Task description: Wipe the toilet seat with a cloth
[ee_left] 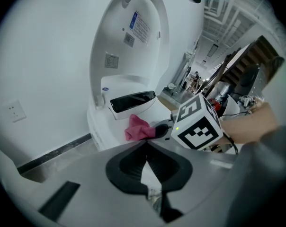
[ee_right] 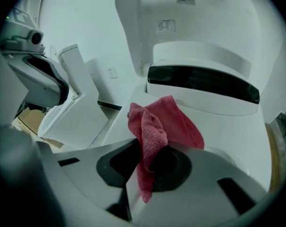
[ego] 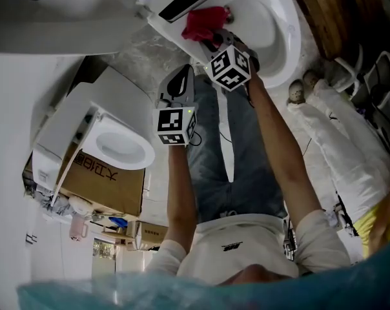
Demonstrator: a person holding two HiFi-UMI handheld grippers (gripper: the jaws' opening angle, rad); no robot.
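The cloth (ee_right: 157, 126), a red, nubby terry rag bunched in soft folds, rests at the far end of the smooth white toilet seat (ego: 290, 41), just below the glossy dark strip (ee_right: 204, 82). Its long axis runs near to far, with a loose tail pointing toward us. We see the right gripper (ee_right: 150, 164) clamped on it. The left gripper (ee_left: 147, 144) hangs to the left, its jaws together on nothing.

Off to one side, a second toilet (ego: 121, 148) sits on a printed cardboard box (ego: 111, 181). There's a wall socket (ee_left: 13, 110) low down, and white wrapped bundles (ego: 350, 150) lie opposite.
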